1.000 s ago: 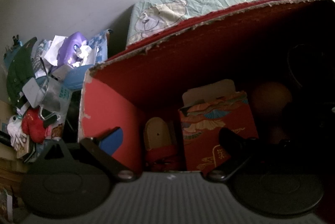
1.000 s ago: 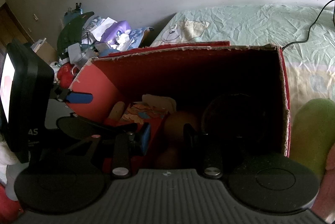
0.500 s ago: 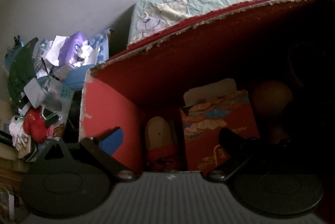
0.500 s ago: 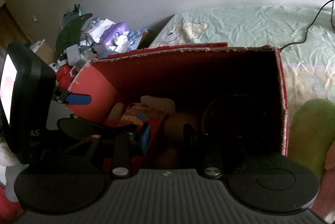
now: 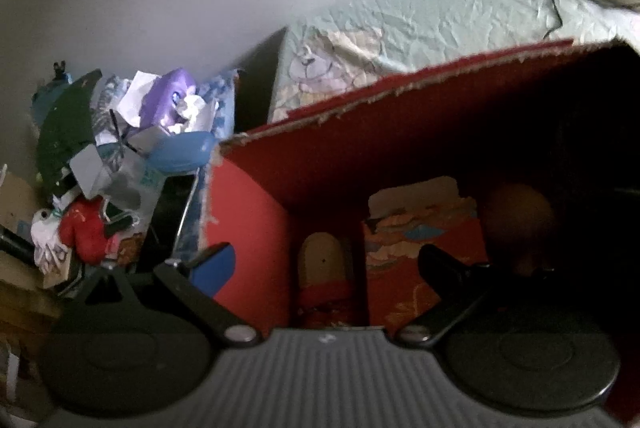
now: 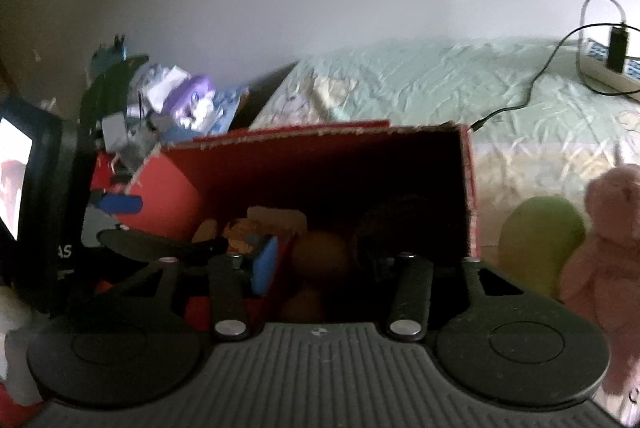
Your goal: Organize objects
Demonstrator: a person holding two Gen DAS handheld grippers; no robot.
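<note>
**Both grippers over the red box, next pick not yet started**

We have the red box (image 6: 320, 164) on the bed (image 6: 440, 84), open at the top, w/ several things already inside: a patterned red packet (image 5: 420, 248) standing upright near the left wall, a small beige-topped item (image 5: 322, 260) just beside it, and a round brownish object (image 5: 518, 216) further right in the dark part. What the dark round shape at the back right is, we cannot tell.

The left gripper (image 5: 324, 264) hangs over the left end of the box; its jaws stand wide apart and hold nothing. The right gripper (image 6: 318, 264) is above the middle of the box, jaws also open wide, nothing between them.

Outside the box, on the bed to the right, lie a green fruit-like object (image 6: 540, 240) and a pink plush toy (image 6: 608, 248), touching or nearly so. A heap of clutter (image 5: 120, 156) sits left of the box.

Our judgement: we are between a drop and the next pick. The next move prob. calls for the right gripper to swing right, away from the box wall, and come down on the green object or the plush. The plush is soft, so a deep grip is needed; the round one may roll on the sheet.
</note>
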